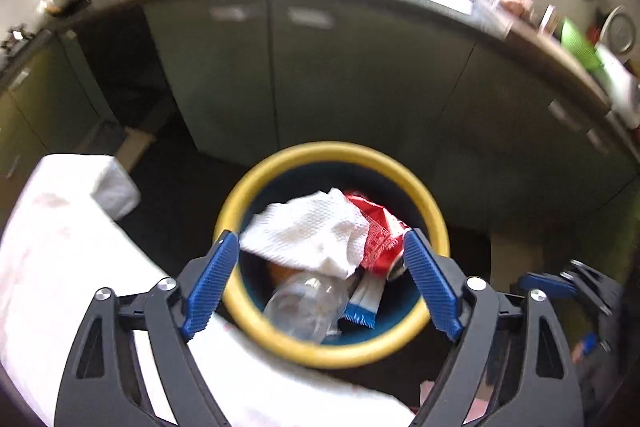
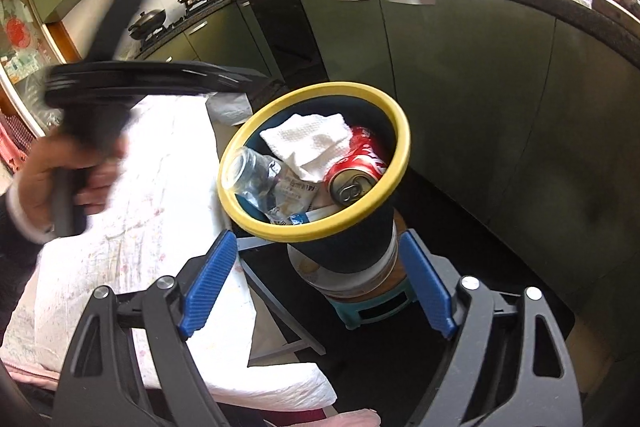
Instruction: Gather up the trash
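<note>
Nearest, two ribbed blue pads on black arms of the left gripper [image 1: 322, 281], spread wide, nothing pinched, poised right above the bin [image 1: 236, 211]. Likewise wide and empty the right gripper [image 2: 316, 283], low beside the bin's dark wall, not touching. Round bin, dark blue with a smooth yellow rim, perched on a small stool [image 2: 360, 309]. Inside, counted: one crumpled white paper towel [image 1: 308, 231] with a quilted texture on top, one red drink can [image 2: 354, 169] with its silver top showing, one clear plastic bottle [image 1: 308, 301], one flat blue-edged wrapper [image 1: 362, 307]. Left of the bin, a table under a white cloth [image 2: 160, 195]. Above it, a hand [image 2: 60, 179] gripping a black handle, blurred. Farthest, smooth green cabinet doors [image 2: 460, 67] beneath a dark curved countertop.
</note>
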Motion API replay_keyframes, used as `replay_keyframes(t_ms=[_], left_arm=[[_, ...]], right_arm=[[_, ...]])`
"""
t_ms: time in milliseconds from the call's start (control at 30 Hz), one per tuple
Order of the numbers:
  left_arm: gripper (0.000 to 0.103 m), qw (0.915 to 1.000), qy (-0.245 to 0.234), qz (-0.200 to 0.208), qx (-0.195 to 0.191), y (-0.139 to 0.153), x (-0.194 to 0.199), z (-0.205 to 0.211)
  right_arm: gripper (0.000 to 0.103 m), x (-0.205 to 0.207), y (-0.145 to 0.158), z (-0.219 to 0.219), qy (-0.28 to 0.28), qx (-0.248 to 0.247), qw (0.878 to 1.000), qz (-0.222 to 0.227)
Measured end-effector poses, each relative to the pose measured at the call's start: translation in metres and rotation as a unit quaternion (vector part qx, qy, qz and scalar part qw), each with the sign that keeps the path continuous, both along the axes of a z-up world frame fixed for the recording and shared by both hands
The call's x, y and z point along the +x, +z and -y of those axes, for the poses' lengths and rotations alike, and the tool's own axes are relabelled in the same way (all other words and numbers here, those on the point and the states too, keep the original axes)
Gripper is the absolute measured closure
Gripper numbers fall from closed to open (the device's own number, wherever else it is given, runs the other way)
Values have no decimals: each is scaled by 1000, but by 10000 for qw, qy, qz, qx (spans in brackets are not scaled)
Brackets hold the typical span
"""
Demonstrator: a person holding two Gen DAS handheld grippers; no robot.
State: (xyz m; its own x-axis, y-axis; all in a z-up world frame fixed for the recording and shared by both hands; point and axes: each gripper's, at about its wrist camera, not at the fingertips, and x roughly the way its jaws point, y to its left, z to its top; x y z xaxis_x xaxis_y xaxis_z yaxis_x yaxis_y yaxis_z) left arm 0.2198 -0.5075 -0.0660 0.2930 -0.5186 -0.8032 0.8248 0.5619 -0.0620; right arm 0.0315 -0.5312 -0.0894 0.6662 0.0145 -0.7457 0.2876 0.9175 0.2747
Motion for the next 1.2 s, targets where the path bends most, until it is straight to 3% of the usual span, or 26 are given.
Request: replay_keyframes(t_ms=[67,167,300,400,500,667,900,1067,1200], left_arm=[[7,9983,340,327,-345,25,-15,-48],[5,9911,950,727,-589,49,-37,-120],[5,9748,1940,753,-799,63,-66,-216],[5,9530,2734,830,-1012,67,-90,-292],[5,9270,3461,1129,-900,72,-122,-349],[5,8969,4082,1561,-675,82,-172,-416],[5,8852,4241,1770,-724,91,-221,-453],[5,8809,4294,1697,-1040,92,-254,-474],[5,8765,4344,1823,-995,89,-270,-475]], right_arm=[[24,4,1,-8,163,7,9999,-6],[24,11,6,-26,423,-28,9991,32],[24,17,17,-57,761,-108,9969,137],[20,22,28,-87,1038,-258,9940,242],[17,23,41,-119,1336,-504,9891,356],[8,7,72,-163,1554,-1061,9793,741],[7,-36,106,-182,1536,-1424,9712,1133],[7,-60,113,-183,1457,-1514,9696,1255],[7,-70,114,-185,1454,-1529,9686,1318]])
